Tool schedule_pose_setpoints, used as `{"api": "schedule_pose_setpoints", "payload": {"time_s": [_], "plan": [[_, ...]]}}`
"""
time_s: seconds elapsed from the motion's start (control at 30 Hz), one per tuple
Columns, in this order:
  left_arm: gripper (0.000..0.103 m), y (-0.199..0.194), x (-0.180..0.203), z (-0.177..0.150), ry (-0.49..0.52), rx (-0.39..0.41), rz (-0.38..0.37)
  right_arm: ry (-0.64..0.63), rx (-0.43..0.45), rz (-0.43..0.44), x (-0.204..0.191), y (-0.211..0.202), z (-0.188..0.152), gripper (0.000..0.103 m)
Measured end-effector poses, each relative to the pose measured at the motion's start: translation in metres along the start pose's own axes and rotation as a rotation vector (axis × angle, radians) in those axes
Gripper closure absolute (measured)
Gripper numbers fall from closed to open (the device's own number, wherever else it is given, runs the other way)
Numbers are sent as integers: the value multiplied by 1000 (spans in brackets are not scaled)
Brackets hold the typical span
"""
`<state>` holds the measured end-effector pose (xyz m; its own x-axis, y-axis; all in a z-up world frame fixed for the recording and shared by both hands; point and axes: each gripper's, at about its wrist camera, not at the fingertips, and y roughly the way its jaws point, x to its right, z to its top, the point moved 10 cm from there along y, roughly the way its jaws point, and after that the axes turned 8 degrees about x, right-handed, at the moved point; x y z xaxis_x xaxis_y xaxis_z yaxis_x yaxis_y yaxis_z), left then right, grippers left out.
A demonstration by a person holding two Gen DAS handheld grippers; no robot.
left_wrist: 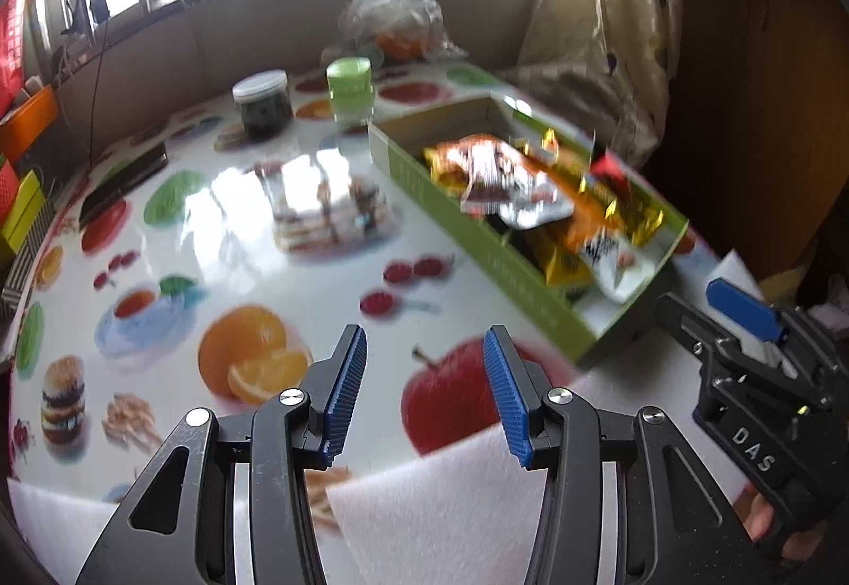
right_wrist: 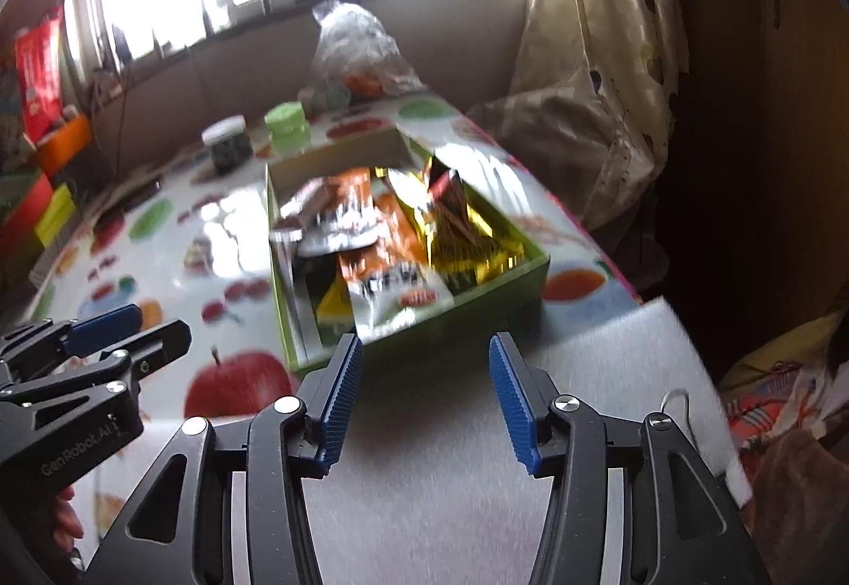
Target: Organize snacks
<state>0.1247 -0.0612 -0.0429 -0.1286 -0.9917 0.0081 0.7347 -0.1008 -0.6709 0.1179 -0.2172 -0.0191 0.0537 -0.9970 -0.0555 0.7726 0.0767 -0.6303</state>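
Observation:
A shallow green cardboard box (left_wrist: 467, 234) lies on the fruit-print table, right of centre in the left wrist view. It holds several snack packets (left_wrist: 509, 181), orange, silver and gold foil, heaped loosely. In the right wrist view the same box (right_wrist: 499, 290) lies straight ahead with the packets (right_wrist: 382, 224) inside. My left gripper (left_wrist: 424, 388) hovers open over the printed apple, short of the box, with nothing between its blue pads. My right gripper (right_wrist: 424, 399) is open and empty just in front of the box's near wall. Each gripper shows in the other's view: right gripper (left_wrist: 705, 303), left gripper (right_wrist: 143, 327).
A dark jar with a white lid (left_wrist: 262, 107) and a green-lidded jar (left_wrist: 350, 86) stand behind the box. A clear plastic bag (left_wrist: 392, 17) sits at the far edge. White foam sheet (right_wrist: 583, 372) covers the near table edge. A curtain (right_wrist: 599, 54) hangs at the right.

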Motion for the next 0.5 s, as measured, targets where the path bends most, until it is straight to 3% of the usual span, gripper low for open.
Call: {"api": "schedule_pose_setpoints", "payload": {"time_s": [0.13,0.5], "plan": [[55,7,2,-21,-24,-60,-15,-9,-33,-26,2,1,-15,52],[55,11,6,-40,-36,-95,-38,-51,-67,-55,-5,7,-37,48]]}}
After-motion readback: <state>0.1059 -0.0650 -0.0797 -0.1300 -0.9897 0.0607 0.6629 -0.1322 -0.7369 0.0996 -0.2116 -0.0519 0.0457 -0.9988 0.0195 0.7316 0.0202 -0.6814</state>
